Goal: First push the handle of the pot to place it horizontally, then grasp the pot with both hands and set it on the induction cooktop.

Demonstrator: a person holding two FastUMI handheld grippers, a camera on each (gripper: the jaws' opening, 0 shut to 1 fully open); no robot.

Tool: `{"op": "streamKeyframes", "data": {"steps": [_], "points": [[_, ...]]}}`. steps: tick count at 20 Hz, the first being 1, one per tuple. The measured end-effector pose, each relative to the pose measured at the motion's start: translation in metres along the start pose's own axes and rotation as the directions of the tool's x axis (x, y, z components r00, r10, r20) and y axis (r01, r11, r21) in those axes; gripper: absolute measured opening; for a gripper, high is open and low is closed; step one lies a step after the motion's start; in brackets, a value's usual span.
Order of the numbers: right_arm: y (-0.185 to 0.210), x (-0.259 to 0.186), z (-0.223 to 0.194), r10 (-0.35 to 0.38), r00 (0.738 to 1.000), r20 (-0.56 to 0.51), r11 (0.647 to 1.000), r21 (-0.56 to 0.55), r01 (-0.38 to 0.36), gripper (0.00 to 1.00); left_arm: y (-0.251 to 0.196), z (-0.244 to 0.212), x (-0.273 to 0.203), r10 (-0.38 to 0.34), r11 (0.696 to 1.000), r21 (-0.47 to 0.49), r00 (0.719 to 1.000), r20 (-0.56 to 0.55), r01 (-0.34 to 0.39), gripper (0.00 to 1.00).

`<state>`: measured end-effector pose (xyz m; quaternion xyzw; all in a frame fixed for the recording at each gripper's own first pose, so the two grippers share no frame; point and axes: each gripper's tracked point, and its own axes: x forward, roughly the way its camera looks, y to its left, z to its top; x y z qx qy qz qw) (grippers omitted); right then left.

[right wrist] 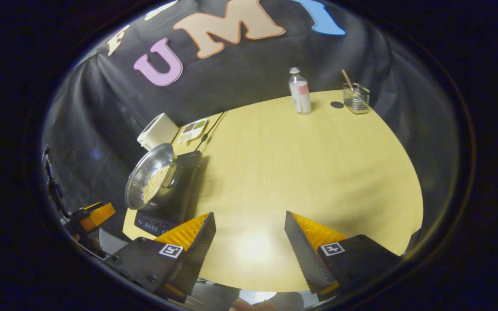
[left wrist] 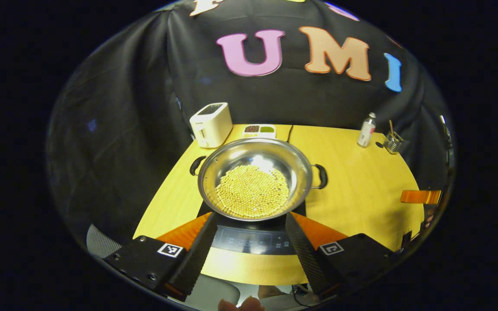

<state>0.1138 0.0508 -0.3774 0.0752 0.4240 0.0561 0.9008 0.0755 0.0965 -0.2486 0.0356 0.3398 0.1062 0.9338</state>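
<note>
A: Looking for the pot?

B: Sitting on the induction cooktop, straight ahead of the left tool and very near it. Holding lots of yellow beans.

A: Lying which way?

B: Stretching side to side across the left gripper view. Pointing one black handle out to the left and the other black handle out to the right. Looking flat and level, so probably needing no more pushing.

A: Gripping anything with the left tool?

B: Gripping nothing. Spreading both fingers wide apart, with the pot's near rim showing just above the gap.

A: And the right tool?

B: Spreading wide too, and holding nothing. Hanging over the bare tabletop, well apart from the pot, which is lying far off to its left on the cooktop.

A: So reaching first with which one?

B: Guessing the left, being much nearer. Needing a long sideways trip for the right to get to the right-side handle, if any more lifting is needed at all.
</note>
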Motion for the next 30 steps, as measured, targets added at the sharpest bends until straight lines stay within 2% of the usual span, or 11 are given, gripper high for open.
{"op": "streamKeyframes", "data": {"steps": [3, 4, 7, 13, 14, 18, 20, 24, 27, 29, 30], "points": [[-0.017, -0.040, 0.043, -0.015, 0.991, 0.134, 1.000, -0.020, 0.017, 0.98, -0.037, 0.049, -0.028, -0.040, 0.997, 0.065, 0.993, 0.114, 0.033, 0.98], [-0.012, -0.056, 0.057, -0.006, 0.984, 0.179, 1.000, -0.015, 0.009, 0.94, -0.049, 0.069, -0.037, -0.057, 0.996, 0.080, 0.985, 0.162, 0.045, 0.98], [0.003, -0.110, 0.109, 0.010, 0.940, 0.340, 0.999, -0.042, 0.005, 0.98, -0.077, 0.128, -0.063, -0.124, 0.989, 0.113, 0.936, 0.329, 0.092, 0.97], [0.073, -0.239, 0.189, 0.052, 0.773, 0.633, 0.979, -0.184, 0.085, 0.98, -0.070, 0.217, -0.155, -0.196, 0.980, 0.132, 0.788, 0.584, 0.146, 0.96], [0.085, -0.259, 0.197, 0.061, 0.740, 0.670, 0.976, -0.195, 0.096, 0.93, -0.062, 0.222, -0.167, -0.198, 0.980, 0.119, 0.769, 0.607, 0.159, 1.00], [0.115, -0.317, 0.199, 0.049, 0.637, 0.769, 0.974, -0.179, 0.141, 0.93, -0.043, 0.220, -0.193, -0.210, 0.977, 0.121, 0.738, 0.642, 0.174, 0.98], [0.122, -0.338, 0.198, 0.060, 0.567, 0.822, 0.965, -0.194, 0.178, 0.93, -0.037, 0.211, -0.196, -0.211, 0.977, 0.130, 0.733, 0.646, 0.166, 0.99], [0.135, -0.348, 0.174, 0.072, 0.579, 0.812, 0.975, -0.179, 0.129, 0.94, -0.030, 0.207, -0.210, -0.220, 0.975, 0.123, 0.715, 0.664, 0.185, 0.99], [0.129, -0.356, 0.174, 0.054, 0.561, 0.826, 0.978, -0.158, 0.138, 0.98, -0.018, 0.212, -0.219, -0.195, 0.981, 0.132, 0.697, 0.690, 0.144, 0.95], [0.131, -0.355, 0.170, 0.049, 0.576, 0.816, 0.974, -0.166, 0.153, 0.98, -0.016, 0.217, -0.228, -0.188, 0.982, 0.125, 0.675, 0.714, 0.141, 0.99], [0.131, -0.354, 0.167, 0.047, 0.583, 0.811, 0.973, -0.169, 0.157, 0.93, -0.017, 0.220, -0.231, -0.191, 0.981, 0.121, 0.668, 0.719, 0.150, 0.95]]}}
